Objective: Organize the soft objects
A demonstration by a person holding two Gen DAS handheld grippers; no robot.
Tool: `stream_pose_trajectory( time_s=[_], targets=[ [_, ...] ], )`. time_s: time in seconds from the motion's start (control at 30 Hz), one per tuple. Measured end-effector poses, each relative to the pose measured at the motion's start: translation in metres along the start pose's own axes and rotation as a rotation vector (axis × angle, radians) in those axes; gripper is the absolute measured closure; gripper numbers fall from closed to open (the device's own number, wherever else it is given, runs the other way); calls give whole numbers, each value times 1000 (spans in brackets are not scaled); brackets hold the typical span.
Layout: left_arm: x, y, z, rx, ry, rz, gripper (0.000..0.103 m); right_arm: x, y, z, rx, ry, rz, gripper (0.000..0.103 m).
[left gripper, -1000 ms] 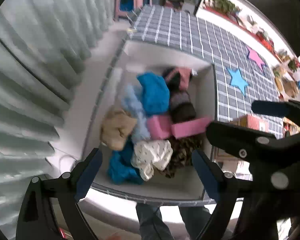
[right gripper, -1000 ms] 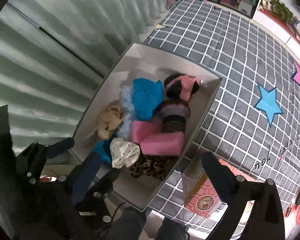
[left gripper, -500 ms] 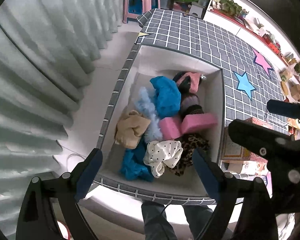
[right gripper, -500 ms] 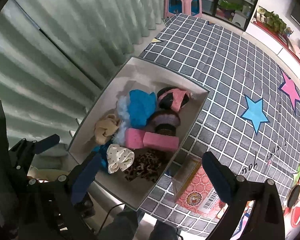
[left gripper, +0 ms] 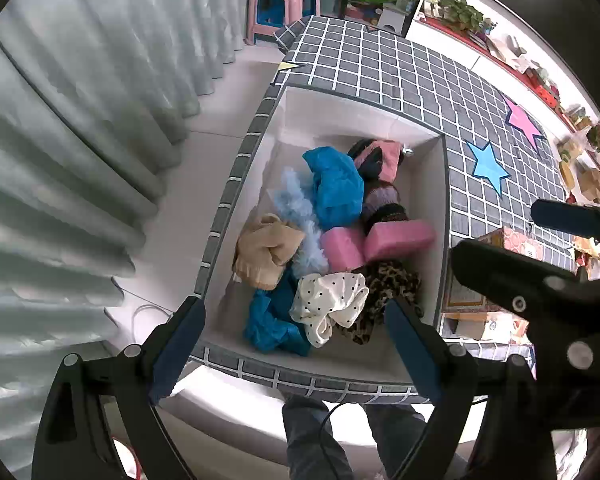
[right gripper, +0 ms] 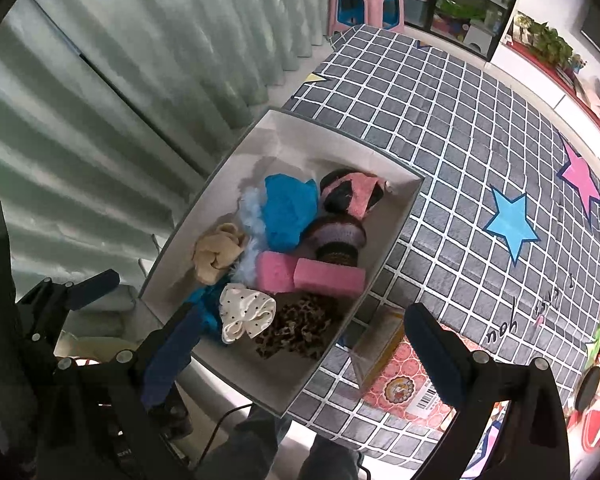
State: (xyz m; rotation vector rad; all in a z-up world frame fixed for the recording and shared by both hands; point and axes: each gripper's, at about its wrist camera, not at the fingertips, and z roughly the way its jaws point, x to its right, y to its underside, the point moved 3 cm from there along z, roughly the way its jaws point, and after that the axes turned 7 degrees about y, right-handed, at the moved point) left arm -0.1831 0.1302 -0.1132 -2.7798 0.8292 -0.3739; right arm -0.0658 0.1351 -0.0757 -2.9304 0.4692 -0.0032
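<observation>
Left wrist view looks down on the left tongs (left gripper: 290,342), spread wide and empty above a white rectangular cardboard box (left gripper: 442,216) on the grey checked surface (left gripper: 380,64). Inside lie soft things: a bright blue cloth (left gripper: 336,190), two pink sponge blocks (left gripper: 398,234), a white dotted scrunchie (left gripper: 328,300). Right tongs (right gripper: 300,330) hang released too, over the box's near corner.

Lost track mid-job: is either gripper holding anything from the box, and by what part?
Nothing is held. The left gripper and right gripper both stand open and empty above the box of soft items.
</observation>
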Motion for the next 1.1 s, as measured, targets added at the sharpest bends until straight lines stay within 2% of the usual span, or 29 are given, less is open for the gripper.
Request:
stream_pose_trajectory(
  time_s=[0.97, 1.1],
  targets=[
    [-16, 0, -11, 11, 25, 27, 10, -17, 12, -13, 13, 53, 7, 1],
    [-22, 1, -12, 8, 98, -2, 10, -18, 14, -13, 8, 57, 13, 1]
  ],
)
